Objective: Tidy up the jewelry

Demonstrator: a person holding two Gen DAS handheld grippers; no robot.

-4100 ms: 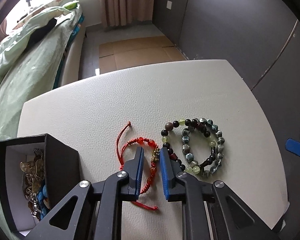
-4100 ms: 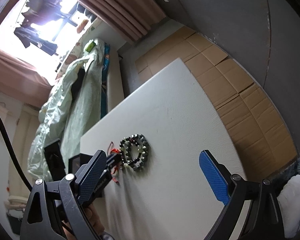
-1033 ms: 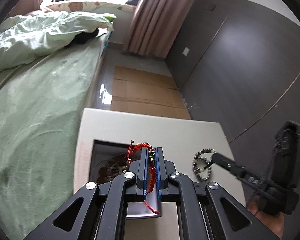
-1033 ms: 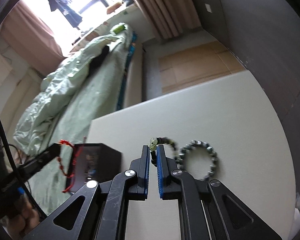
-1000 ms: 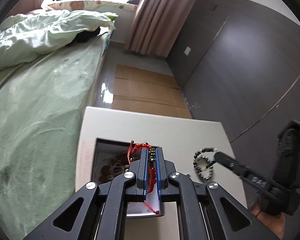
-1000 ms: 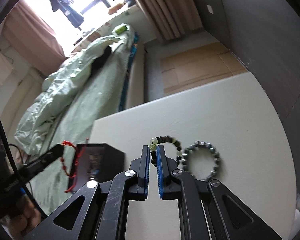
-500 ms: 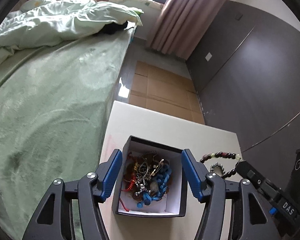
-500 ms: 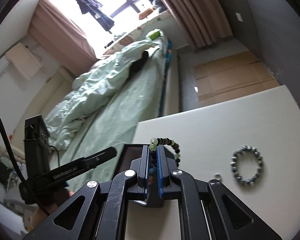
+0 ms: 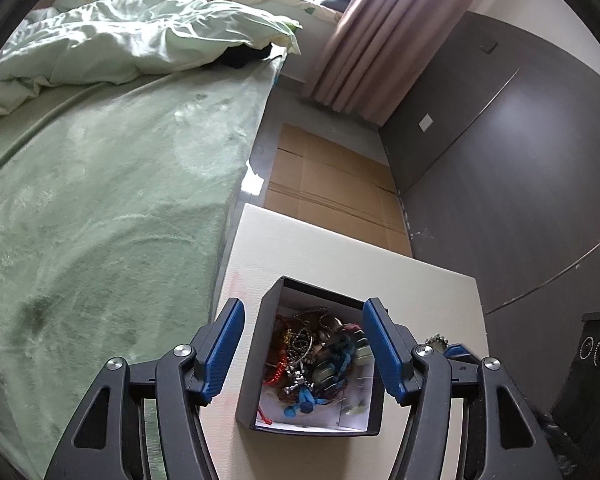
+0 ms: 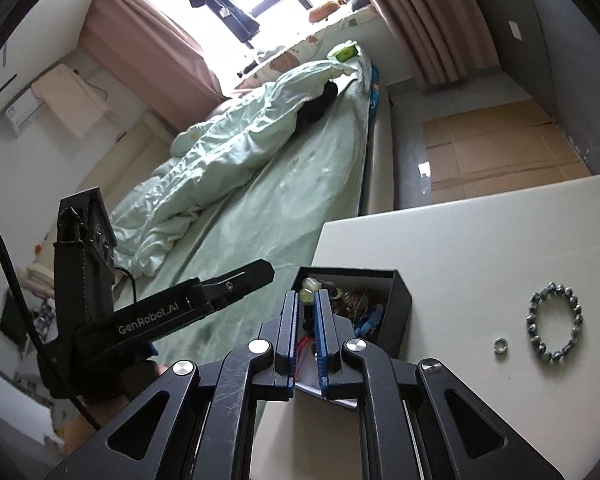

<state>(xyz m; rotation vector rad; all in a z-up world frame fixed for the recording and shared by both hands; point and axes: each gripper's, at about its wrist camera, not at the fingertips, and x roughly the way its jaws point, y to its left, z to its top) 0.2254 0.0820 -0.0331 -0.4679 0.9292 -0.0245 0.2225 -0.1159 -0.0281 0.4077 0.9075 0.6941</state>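
Left wrist view
- Box: the black jewelry box (image 9: 316, 364) sits on the white counter (image 9: 340, 248), close to the counter edge that faces the bed (image 9: 100, 200); it is open-topped and holds a tangle of chains, red cord and blue beads.
- Left claw: the left claw (image 9: 304, 354) is spread wide above the box, one pad over each side wall, nothing between them.
- Room: the counter beyond the box is bare; on the bed side of the box little counter is left.

Right wrist view
- Right claw: the right claw (image 10: 308, 316) hangs over the box's bed-side half, jaws opening; the pale and dark bead bracelet (image 10: 308, 292) sits between the pads, apparently no longer pinched.
- Handling: a light, limp, round-beaded loop, likely to roll or slide; best pinched across a few beads.
- Remaining: the grey bead bracelet (image 10: 554, 322) and a small ring (image 10: 500, 345) lie on the counter well to the box's far side, with open surface around them.
- Risk: the left tool's body is just beside the box.
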